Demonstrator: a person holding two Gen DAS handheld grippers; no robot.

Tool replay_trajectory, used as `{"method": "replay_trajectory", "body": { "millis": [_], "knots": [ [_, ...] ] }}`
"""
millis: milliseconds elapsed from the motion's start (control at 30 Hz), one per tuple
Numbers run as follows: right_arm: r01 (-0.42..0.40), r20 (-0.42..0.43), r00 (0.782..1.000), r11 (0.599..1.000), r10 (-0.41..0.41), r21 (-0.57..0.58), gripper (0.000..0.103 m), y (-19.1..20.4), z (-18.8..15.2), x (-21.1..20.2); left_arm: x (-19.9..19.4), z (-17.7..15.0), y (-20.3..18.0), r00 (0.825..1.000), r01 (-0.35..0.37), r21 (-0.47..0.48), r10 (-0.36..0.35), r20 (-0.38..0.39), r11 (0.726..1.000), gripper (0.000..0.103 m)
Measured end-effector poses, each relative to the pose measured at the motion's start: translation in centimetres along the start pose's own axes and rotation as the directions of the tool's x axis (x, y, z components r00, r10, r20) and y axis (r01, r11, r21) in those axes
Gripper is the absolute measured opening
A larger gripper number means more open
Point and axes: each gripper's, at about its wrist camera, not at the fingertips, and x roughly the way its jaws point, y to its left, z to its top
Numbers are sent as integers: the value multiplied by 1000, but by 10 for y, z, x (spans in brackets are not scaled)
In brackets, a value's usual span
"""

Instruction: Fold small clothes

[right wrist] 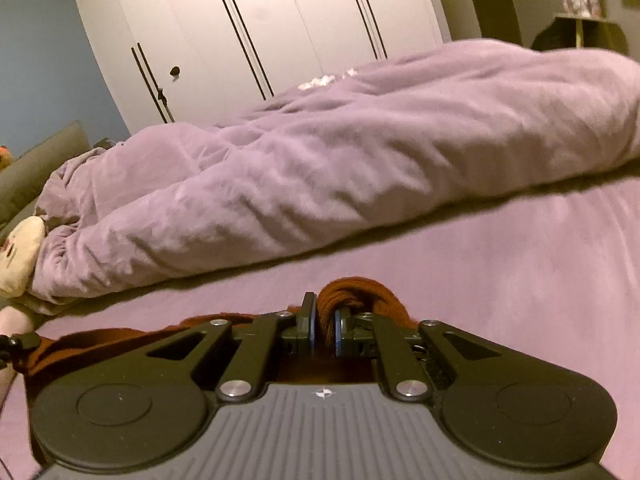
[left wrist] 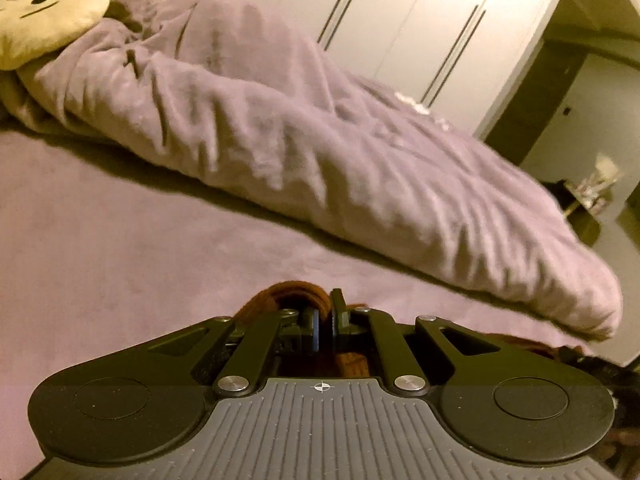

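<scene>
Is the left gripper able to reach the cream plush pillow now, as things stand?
Probably not now. The left gripper is shut on the brown garment, and the rumpled purple duvet lies between it and the plush pillow far up the bed.

You hold a rust-brown knitted garment (right wrist: 352, 296) bunched at two points, one fold pinched in each tool, its cloth stretched between them just above the purple bed sheet (right wrist: 500, 264).
</scene>
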Motion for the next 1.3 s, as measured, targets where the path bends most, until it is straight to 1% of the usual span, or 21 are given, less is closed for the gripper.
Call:
{"method": "replay_trajectory", "body": {
  "millis": [133,233,267,300,333,367,467,500,567,633,733,767,800,867,900,933,967,1133,1200,1233,1300],
  "knots": [
    [21,-16,1000,1000,-20,15,8,-3,-5,23,31,-9,7,997,-68,-21,67,-40,997,7],
    [29,-17,999,1000,-29,-4,8,-5,-12,32,42,-15,7,995,-86,9,87,-49,996,11],
    [28,-17,999,1000,-28,-14,8,-5,-15,33,43,-16,8,993,-104,12,104,-62,995,16],
    [37,-19,999,999,-37,-17,15,-6,-16,32,42,-18,10,991,-123,5,123,-60,992,27],
    [61,-16,998,998,-61,-18,33,-6,-18,29,38,-19,13,990,-130,1,130,-52,991,33],
    [89,-2,996,996,-89,-24,39,-7,-19,24,33,-21,16,990,-130,-2,130,-46,991,43],
    [84,0,996,996,-84,-24,41,-15,-29,2,9,-31,27,995,-100,-18,99,-28,995,58],
    [74,-7,997,997,-74,-30,43,-17,-32,-3,3,-38,29,995,-95,-17,95,-35,995,65],
    [84,-36,996,994,-86,-65,51,-20,-45,-14,-4,-52,36,993,-86,-11,84,-77,996,70],
    [91,-62,993,992,-97,-91,60,-25,-59,-21,-5,-67,39,987,-94,4,94,-130,996,70],
    [109,-109,987,988,-121,-111,60,-32,-75,-27,-8,-89,45,976,-100,28,103,-190,995,67],
    [95,-123,987,991,-107,-98,60,-35,-79,-28,-9,-92,46,976,-92,18,94,-194,996,64],
    [81,-130,987,993,-92,-87,58,-36,-82,-30,-10,-94,48,978,-80,2,78,-196,997,48],
    [44,-139,989,996,-56,-83,32,-34,-84,-32,-10,-92,46,978,-61,-24,55,-199,998,37],
    [34,-146,988,996,-45,-80,20,-32,-84,-31,-9,-91,44,978,-76,-13,72,-198,997,32],
    [39,-147,988,996,-51,-84,16,-29,-83,-30,-9,-89,40,976,-87,1,85,-200,996,27],
    [46,-150,987,994,-61,-99,13,-24,-82,-28,-9,-87,38,976,-99,6,98,-194,995,18],
    [119,-82,987,973,-137,-199,9,-2,-79,-34,-22,-82,35,982,-110,13,111,-151,994,13],
    [156,-65,983,963,-174,-218,9,-3,-82,-32,-16,-86,40,974,-166,41,170,-149,985,13],
    [181,-72,976,955,-203,-235,9,-4,-86,-27,-10,-90,45,967,-192,54,198,-158,980,15],
    [195,-109,966,938,-235,-287,13,-7,-96,-14,-6,-97,50,961,-222,53,228,-157,974,32]
  ]
}}
